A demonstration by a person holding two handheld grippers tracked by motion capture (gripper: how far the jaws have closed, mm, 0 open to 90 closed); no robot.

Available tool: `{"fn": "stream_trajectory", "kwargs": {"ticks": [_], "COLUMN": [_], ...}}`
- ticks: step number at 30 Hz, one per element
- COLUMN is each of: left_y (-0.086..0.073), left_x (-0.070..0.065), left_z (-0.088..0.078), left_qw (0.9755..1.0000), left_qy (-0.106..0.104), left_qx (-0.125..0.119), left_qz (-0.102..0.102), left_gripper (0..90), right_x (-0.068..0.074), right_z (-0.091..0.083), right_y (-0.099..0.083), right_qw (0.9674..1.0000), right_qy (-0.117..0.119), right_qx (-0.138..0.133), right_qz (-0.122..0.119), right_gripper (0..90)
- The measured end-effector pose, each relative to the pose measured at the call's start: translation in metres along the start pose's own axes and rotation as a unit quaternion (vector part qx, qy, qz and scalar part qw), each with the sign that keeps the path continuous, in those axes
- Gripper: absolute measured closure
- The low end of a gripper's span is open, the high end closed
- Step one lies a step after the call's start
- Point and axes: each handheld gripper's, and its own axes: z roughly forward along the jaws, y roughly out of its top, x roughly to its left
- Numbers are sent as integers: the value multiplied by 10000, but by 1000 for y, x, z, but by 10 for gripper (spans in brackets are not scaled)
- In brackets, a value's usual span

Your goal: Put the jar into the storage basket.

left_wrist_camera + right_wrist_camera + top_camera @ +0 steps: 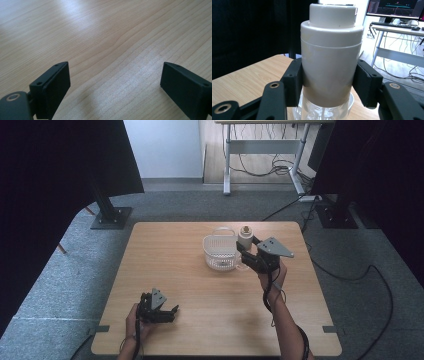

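Note:
A white cylindrical container with a stepped cap is held upright above the far middle of the wooden table, just right of a white mesh basket. My right gripper is shut on it. In the right gripper view the black pads press on both sides of the container, whose lower part looks clear. My left gripper rests low near the table's front left. Its jaws stand wide open over bare wood with nothing between them.
The basket has a raised handle at its far side and sits close beside the held container. Black stands and cables are on the grey floor beyond the table. A desk with a monitor stands farther back.

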Motion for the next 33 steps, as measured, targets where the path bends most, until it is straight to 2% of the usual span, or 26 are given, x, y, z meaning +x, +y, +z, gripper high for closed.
{"fn": "stream_trajectory", "kwargs": {"ticks": [16, 33], "left_y": [0, -1], "left_x": [1, 1], "left_z": [0, -1], "left_qw": [10000, 10000], "left_qy": [-26, -31], "left_qx": [-32, -35], "left_qz": [-22, -20], "left_gripper": [92, 91], "right_x": [8, 18], "right_z": [19, 52], "right_y": [15, 22], "right_qw": [9999, 9998], "right_qy": [85, 106], "right_qx": [-19, 103], "right_qz": [-75, -125], "right_gripper": [457, 457]}}
